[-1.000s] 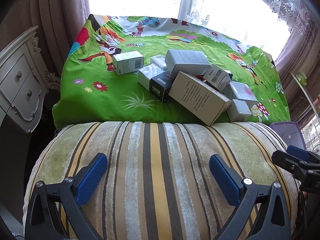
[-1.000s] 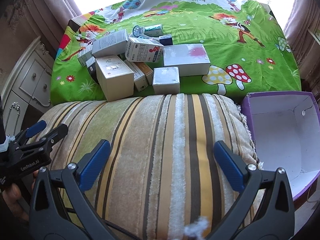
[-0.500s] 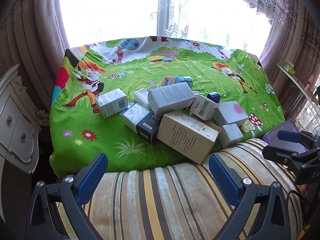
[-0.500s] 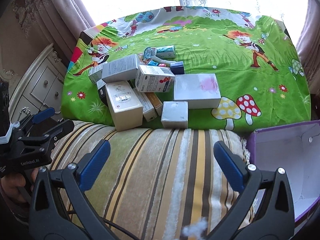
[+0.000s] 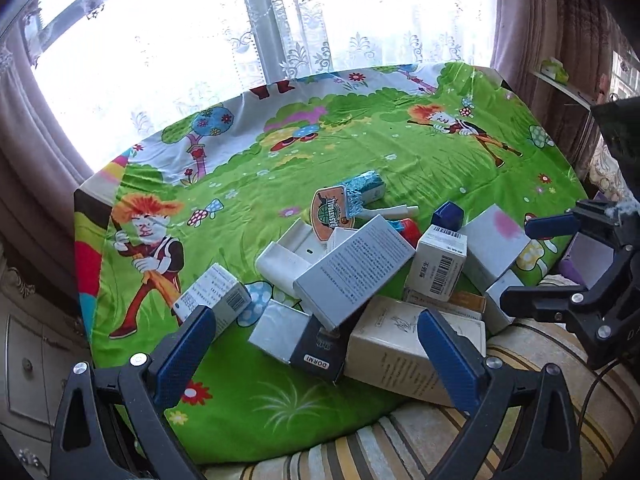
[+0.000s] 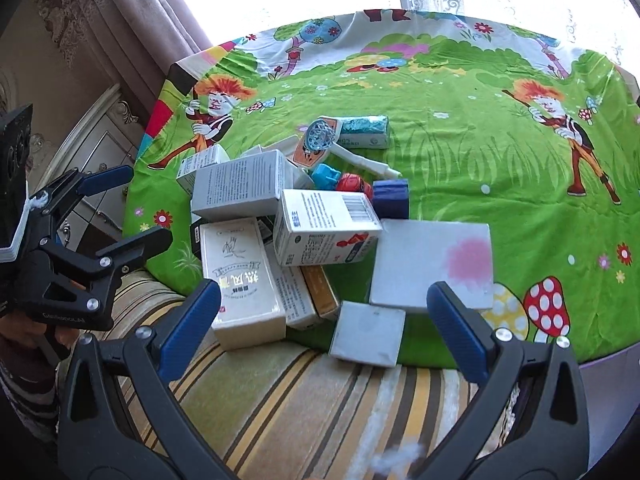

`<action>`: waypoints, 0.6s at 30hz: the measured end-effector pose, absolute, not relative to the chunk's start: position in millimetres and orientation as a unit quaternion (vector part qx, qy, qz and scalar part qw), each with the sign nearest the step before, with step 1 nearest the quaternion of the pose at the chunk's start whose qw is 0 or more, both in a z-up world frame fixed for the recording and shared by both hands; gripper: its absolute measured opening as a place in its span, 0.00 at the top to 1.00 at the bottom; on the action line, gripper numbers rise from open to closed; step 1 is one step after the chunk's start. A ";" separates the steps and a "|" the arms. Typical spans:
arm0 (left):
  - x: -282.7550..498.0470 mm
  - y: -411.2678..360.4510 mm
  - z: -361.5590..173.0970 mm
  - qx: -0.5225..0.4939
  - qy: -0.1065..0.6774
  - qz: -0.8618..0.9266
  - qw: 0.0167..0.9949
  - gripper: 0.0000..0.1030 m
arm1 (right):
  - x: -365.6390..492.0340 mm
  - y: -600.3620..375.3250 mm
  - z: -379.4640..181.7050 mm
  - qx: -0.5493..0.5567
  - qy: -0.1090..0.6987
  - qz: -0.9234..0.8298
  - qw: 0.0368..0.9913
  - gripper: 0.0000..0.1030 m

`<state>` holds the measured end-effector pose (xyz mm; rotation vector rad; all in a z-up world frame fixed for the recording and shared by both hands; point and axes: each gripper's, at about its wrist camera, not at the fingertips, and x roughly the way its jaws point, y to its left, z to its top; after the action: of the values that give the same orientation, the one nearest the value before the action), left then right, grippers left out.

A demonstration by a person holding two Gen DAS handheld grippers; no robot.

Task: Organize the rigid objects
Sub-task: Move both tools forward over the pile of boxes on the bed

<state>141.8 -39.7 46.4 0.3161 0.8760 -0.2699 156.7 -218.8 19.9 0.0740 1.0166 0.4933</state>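
A bright window with lace curtains (image 5: 320, 40) is glowing behind a table draped in a green cartoon-print cloth (image 5: 400, 152), and a striped yellow-and-brown velvet cushion (image 6: 320, 400) is lying along its near edge. A heap of rigid cardboard boxes is sitting on the cloth close to the cushion: a long grey box with fine print (image 5: 354, 270) is leaning across a black box marked DORMI (image 5: 318, 346), a cream box with a brush drawing (image 6: 240, 280) is resting partly on the cushion, a white barcode box (image 6: 326, 226) is lying on top of others, and a flat grey box with a pink blotch (image 6: 434, 264) is lying just beside a small square grey box (image 6: 368, 332). Behind them a toy basketball hoop with an orange backboard (image 5: 332, 212) is tilting over the pile. The left gripper (image 5: 316, 356) is hovering spread wide and empty above the near boxes; the right gripper (image 6: 320, 324) is likewise gaping, holding nothing, over the small grey box.
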 end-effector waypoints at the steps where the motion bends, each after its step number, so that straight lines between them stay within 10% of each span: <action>1: 146.3 -42.9 44.5 0.162 0.421 -0.137 0.882 0.01 | 160.7 -217.7 19.0 0.034 0.480 0.240 0.843 0.00; 9: 171.2 -56.2 24.5 0.218 0.423 -0.165 0.864 0.02 | 186.3 -204.6 6.9 0.009 0.482 0.268 0.834 0.00; 18: 184.7 -55.4 13.7 0.207 0.441 -0.194 0.852 0.27 | 203.1 -199.1 -3.8 0.018 0.490 0.297 0.819 0.00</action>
<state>184.7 -55.4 13.7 0.4366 0.9277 -0.4082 203.1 -199.1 -3.8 0.0384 1.0440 0.6327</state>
